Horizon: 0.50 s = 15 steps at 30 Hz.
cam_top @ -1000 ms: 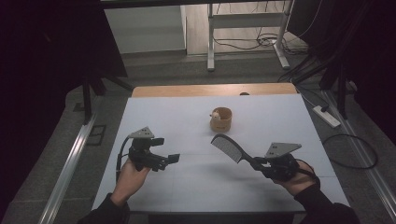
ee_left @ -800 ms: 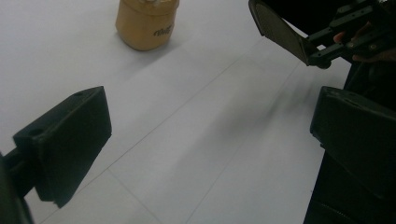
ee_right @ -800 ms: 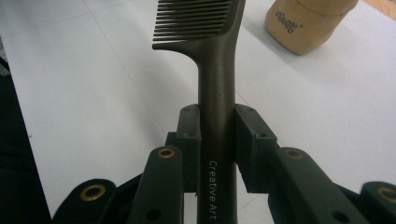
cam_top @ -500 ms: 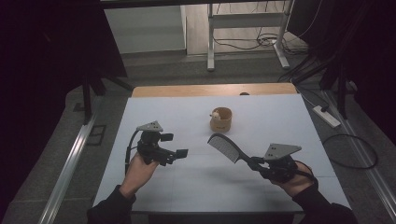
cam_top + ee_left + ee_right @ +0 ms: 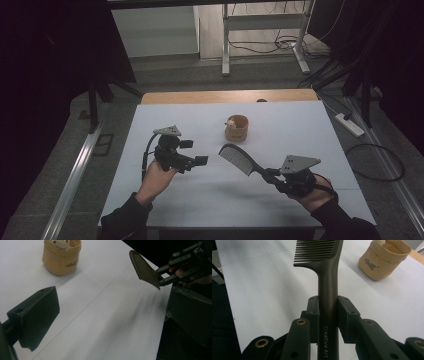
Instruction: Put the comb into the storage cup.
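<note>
A dark wide-toothed comb (image 5: 239, 159) hangs over the middle of the white table (image 5: 300, 125), teeth end pointing far-left. My right gripper (image 5: 272, 176) is shut on its handle. In the right gripper view both jaws clamp the handle of the comb (image 5: 328, 277). My left gripper (image 5: 194, 152) hovers left of the comb, open and holding nothing. Its pads (image 5: 37, 315) stand wide apart in the left gripper view, with the comb (image 5: 145, 270) beyond them. A tan fabric pouch (image 5: 236, 129) with a small pale toy inside stands upright farther back.
A wooden strip (image 5: 230, 96) runs along the table's far edge. On the floor are a power strip (image 5: 349, 125) and cables at the right, and a metal frame (image 5: 226, 40) behind the table. A rail (image 5: 75, 175) runs along the left.
My left gripper has risen and moved right and forward, toward the comb. The comb's head has shifted slightly left; the right hand has hardly moved.
</note>
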Motion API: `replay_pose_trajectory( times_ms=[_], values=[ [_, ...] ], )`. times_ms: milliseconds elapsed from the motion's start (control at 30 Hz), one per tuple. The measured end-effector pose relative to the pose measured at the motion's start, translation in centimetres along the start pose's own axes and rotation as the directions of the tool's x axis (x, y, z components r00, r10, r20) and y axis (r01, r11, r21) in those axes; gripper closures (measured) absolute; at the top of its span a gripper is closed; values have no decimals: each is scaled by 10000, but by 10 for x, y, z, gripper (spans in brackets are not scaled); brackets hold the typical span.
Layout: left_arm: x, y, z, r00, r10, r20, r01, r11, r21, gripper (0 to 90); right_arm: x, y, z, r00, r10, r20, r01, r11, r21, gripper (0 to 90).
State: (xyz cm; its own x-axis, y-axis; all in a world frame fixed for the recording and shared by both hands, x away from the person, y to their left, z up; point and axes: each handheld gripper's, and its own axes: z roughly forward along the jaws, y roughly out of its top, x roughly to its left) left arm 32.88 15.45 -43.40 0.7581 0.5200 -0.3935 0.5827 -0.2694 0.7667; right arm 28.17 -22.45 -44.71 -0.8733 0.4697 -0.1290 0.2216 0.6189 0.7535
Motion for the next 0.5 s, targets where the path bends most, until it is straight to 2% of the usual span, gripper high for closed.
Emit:
replay_pose_trajectory(
  times_ms=[267,500],
  values=[
    [3,5,7,9985,-249,489,245,9996,104,0,4,3,2,9998,-178,-40,178,9997,-145,726],
    [8,10,15,9939,-464,995,464,9989,31,0,8,6,4,9993,-359,-87,357,9991,-213,726]
  ],
)
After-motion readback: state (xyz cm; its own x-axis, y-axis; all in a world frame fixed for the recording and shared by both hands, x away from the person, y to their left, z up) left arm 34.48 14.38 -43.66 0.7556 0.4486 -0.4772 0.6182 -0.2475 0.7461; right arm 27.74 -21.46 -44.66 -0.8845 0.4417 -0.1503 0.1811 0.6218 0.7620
